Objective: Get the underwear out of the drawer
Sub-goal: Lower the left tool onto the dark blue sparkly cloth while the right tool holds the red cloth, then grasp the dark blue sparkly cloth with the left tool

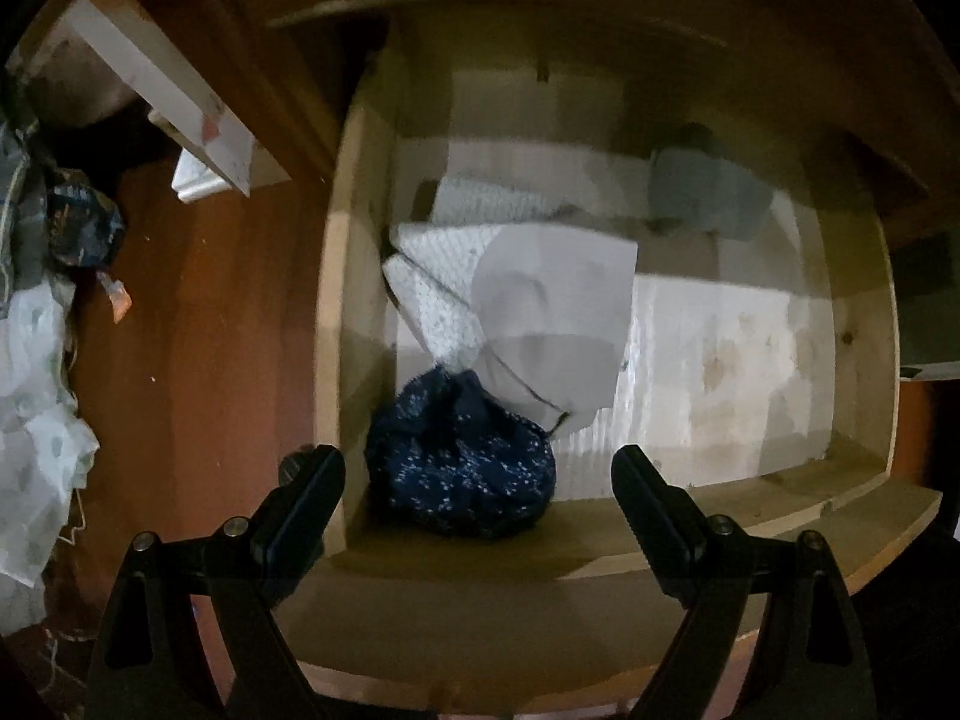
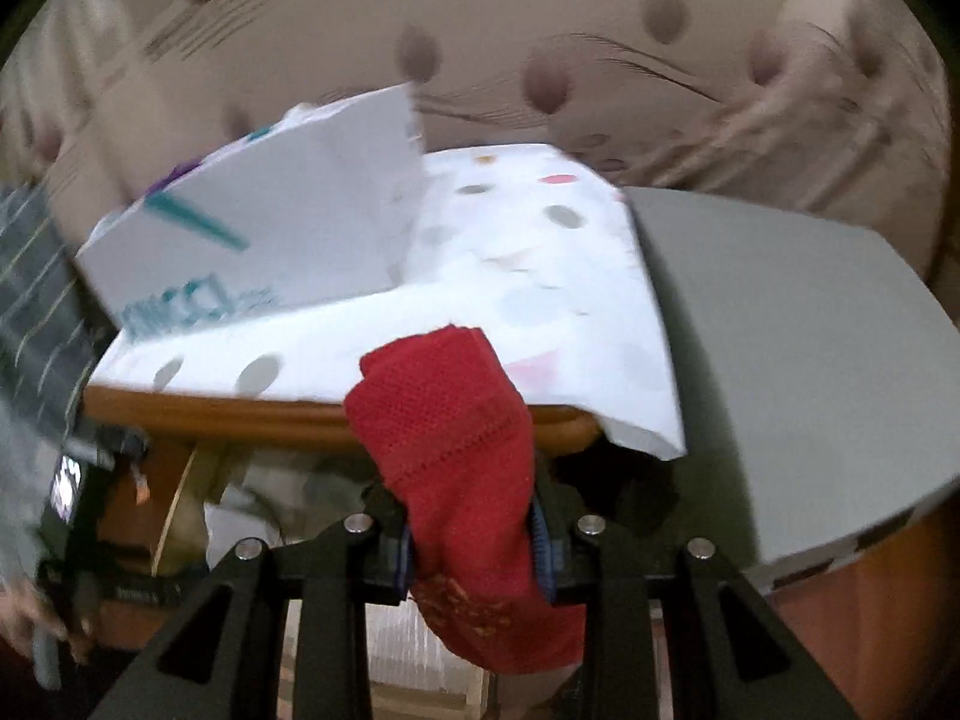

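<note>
2 fingers of the left gripper (image 1: 478,483) stand spread wide w/ nothing between the pads, pointing down into the open drawer (image 1: 864,324). Just beyond them, approx. centred in the gap but a bit nearer the left finger (image 1: 306,501), sits the dark blue speckled underwear (image 1: 462,459), bunched into a rounded lump in the drawer's near-left corner, touching the near wall. No clear long axis: it's a ball, so finger angle matters little; the drawer's left wall is close beside the left finger, which looks to sit over or outside that wall, so I'd judge the hand needs to shift right before dropping. Farther in lie white folded cloths (image 1: 540,294) and a grey folded item (image 1: 708,192) at the far right.

The right gripper (image 2: 474,540) is pinching a red underwear piece (image 2: 456,438), fingers pressed on the cloth, held up w/ a spotted white sheet (image 2: 540,264) and a grey surface (image 2: 780,330) behind it. So the left hand is the nearer one for the blue piece.
</note>
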The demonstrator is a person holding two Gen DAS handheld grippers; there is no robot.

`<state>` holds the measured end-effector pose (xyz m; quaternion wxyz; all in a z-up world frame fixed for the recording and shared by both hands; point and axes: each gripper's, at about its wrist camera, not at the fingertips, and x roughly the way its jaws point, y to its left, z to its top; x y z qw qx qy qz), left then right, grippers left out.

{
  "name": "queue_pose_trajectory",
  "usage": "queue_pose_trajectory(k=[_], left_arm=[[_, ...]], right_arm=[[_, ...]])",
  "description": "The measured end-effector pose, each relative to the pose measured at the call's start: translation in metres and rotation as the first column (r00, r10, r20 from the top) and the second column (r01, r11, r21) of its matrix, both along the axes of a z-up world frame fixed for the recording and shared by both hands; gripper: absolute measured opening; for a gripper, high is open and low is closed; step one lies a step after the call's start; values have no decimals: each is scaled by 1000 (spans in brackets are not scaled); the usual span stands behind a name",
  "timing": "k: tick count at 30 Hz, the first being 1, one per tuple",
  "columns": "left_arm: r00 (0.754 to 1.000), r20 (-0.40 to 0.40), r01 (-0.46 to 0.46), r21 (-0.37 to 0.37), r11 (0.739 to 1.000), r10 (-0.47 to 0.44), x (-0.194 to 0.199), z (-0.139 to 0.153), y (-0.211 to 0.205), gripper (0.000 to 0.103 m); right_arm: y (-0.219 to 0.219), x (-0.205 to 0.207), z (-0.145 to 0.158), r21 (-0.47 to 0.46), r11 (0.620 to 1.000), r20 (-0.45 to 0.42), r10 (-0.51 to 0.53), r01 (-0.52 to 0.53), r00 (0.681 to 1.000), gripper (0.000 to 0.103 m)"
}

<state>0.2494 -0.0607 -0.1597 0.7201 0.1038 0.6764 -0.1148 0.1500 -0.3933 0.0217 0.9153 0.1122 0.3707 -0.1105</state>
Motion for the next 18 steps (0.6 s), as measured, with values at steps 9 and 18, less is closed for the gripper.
queue_pose_trajectory(k=[9, 18], left_arm=[[993, -117, -11, 69, 998, 19, 8, -30, -5, 88], [986, -166, -1, 74, 997, 13, 16, -42, -14, 79]], right_arm=[[-4, 1, 1, -43, 998, 38, -45, 47, 998, 29], [-16, -1, 5, -17, 996, 53, -85, 86, 995, 29]])
